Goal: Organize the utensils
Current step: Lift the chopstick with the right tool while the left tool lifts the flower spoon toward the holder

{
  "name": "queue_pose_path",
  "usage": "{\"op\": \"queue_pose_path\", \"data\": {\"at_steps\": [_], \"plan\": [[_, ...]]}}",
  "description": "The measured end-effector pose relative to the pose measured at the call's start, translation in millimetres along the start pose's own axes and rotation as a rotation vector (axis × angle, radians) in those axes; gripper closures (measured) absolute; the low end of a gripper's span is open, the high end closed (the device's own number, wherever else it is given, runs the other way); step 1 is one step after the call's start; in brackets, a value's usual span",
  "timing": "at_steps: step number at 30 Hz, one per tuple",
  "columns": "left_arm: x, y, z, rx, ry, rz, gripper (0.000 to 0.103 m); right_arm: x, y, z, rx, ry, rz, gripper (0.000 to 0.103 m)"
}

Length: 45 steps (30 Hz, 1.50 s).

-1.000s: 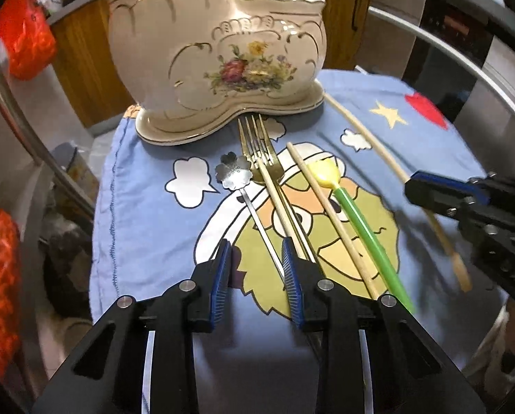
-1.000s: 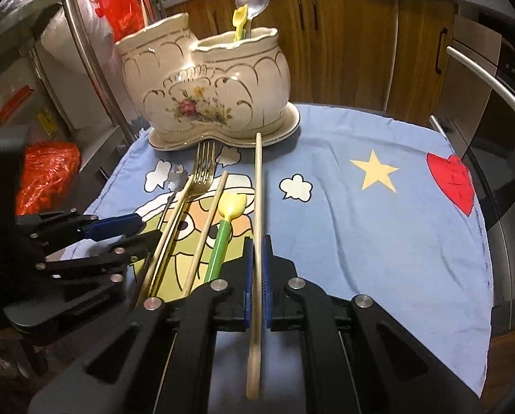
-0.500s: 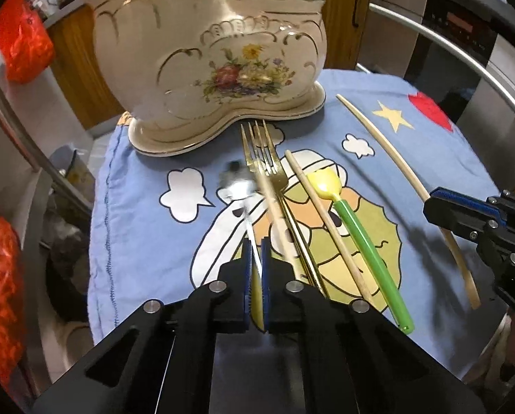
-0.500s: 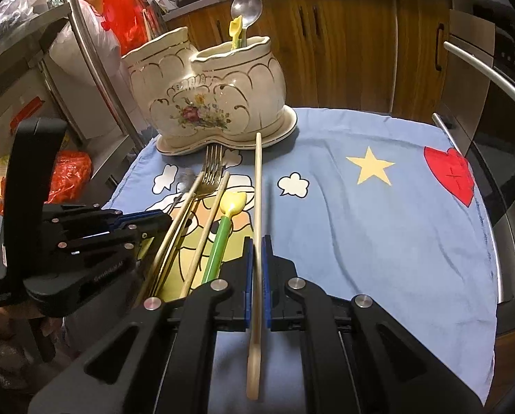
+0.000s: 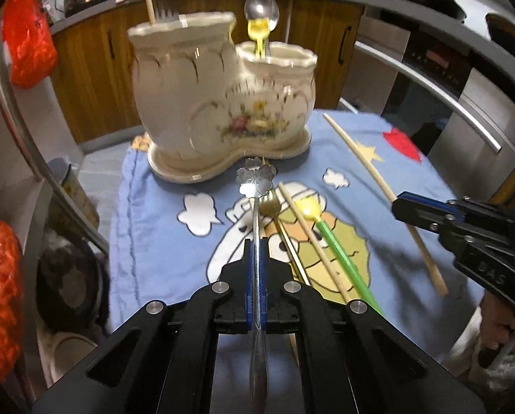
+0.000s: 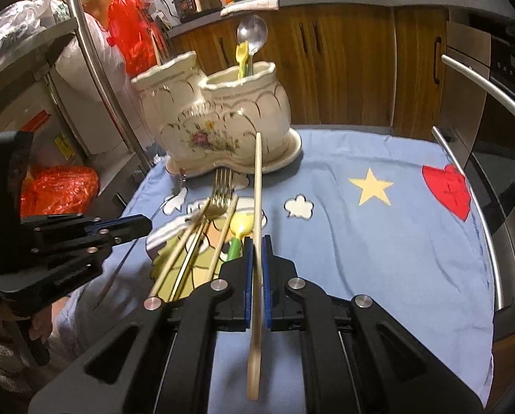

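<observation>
Left wrist view: a second ago the left gripper (image 5: 256, 258) stood open astride the flower-headed spoon (image 5: 256, 186) lying on the blue cloth (image 5: 154, 227); its jaws have since closed and now pinch the spoon's thin handle, with the flower head lifted off the cloth and pointing away toward the cream ceramic holder (image 5: 223, 103). The spoon's long axis runs straight out along the fingers. Beside it, on the cloth, lie a gold fork (image 5: 271, 207), a wooden chopstick (image 5: 312, 238) and a green-handled yellow spoon (image 5: 330, 241), all slanting toward the holder. The holder already carries a fork, a chopstick and two spoons.

Right wrist view: the right gripper (image 6: 256, 258) is clamped on a long pale chopstick (image 6: 257, 186), as before. Its far tip points at the holder's base (image 6: 285, 158), its near end overhanging behind the jaws. The left gripper (image 6: 133, 226) sits at the left, spoon handle trailing below it.
</observation>
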<state>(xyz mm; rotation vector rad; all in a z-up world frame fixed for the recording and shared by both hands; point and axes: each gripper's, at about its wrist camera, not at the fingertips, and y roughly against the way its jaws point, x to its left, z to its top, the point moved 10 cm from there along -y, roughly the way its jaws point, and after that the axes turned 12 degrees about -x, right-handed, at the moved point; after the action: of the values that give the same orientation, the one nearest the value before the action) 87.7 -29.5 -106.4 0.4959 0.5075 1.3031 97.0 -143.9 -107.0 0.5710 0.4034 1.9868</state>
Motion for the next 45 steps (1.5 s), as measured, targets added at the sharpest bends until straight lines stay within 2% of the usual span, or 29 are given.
{"op": "queue_pose_path", "data": {"at_steps": [9, 16, 24, 30, 38, 45], "plan": [[0, 41, 51, -0.146, -0.018, -0.042, 0.100, 8, 12, 42, -0.086, -0.002, 0.024, 0.098], [9, 56, 100, -0.262, -0.012, -0.055, 0.100, 14, 14, 90, -0.185, 0.011, 0.034, 0.098], [41, 56, 172, -0.416, 0.050, -0.062, 0.100, 12, -9, 151, -0.287, -0.018, 0.056, 0.098], [53, 36, 212, -0.484, 0.063, -0.048, 0.100, 7, -31, 193, -0.381, -0.055, 0.060, 0.098], [54, 8, 232, -0.549, 0.060, -0.043, 0.100, 0, -62, 215, -0.456, -0.151, 0.123, 0.098], [52, -7, 228, -0.593, 0.034, -0.023, 0.100, 6, -75, 209, -0.522, -0.128, 0.134, 0.098]]}}
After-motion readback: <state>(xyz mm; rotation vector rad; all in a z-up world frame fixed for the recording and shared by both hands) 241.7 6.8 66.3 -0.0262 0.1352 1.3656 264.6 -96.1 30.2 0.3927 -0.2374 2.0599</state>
